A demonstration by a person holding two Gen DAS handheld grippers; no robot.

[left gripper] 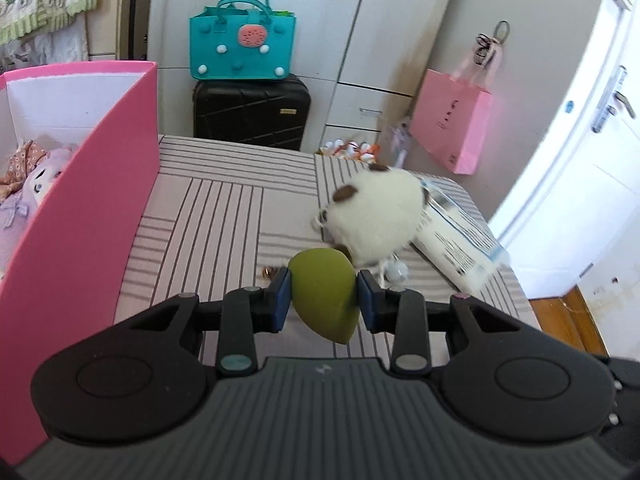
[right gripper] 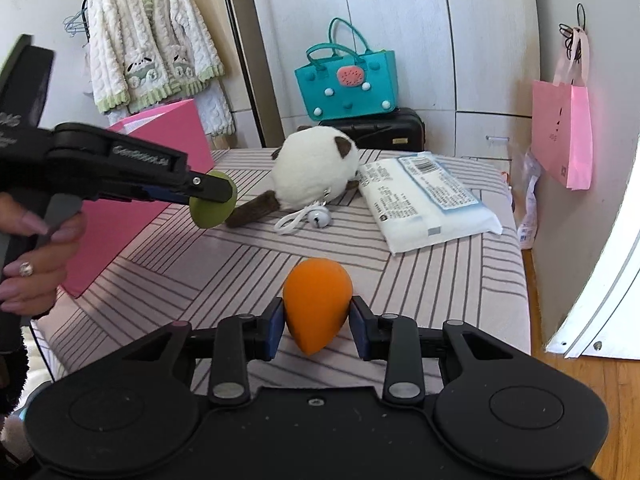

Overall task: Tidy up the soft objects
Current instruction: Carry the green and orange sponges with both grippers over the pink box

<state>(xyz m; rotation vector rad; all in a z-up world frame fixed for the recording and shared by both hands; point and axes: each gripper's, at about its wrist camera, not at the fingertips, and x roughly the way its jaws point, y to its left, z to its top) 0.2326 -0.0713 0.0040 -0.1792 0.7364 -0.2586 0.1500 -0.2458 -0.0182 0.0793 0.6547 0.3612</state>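
Note:
My left gripper (left gripper: 323,300) is shut on a green egg-shaped sponge (left gripper: 324,294), lifted above the striped bed cover (left gripper: 208,216); in the right wrist view that gripper (right gripper: 212,196) and the green sponge (right gripper: 210,208) hang at the left beside the pink box (right gripper: 160,152). My right gripper (right gripper: 318,318) is shut on an orange egg-shaped sponge (right gripper: 318,304) over the bed's near part. A white plush cat (left gripper: 376,212) with brown ears, a brown tail and a small bell (right gripper: 316,218) lies on the bed (right gripper: 440,280), at the plush cat (right gripper: 312,168) centre of the right view.
The open pink box (left gripper: 100,200) at the left holds plush toys (left gripper: 36,184). A white pack of wipes (right gripper: 424,200) lies right of the cat. Behind the bed stand a black suitcase (left gripper: 252,114) with a teal bag (left gripper: 242,44). A pink paper bag (right gripper: 562,132) hangs right.

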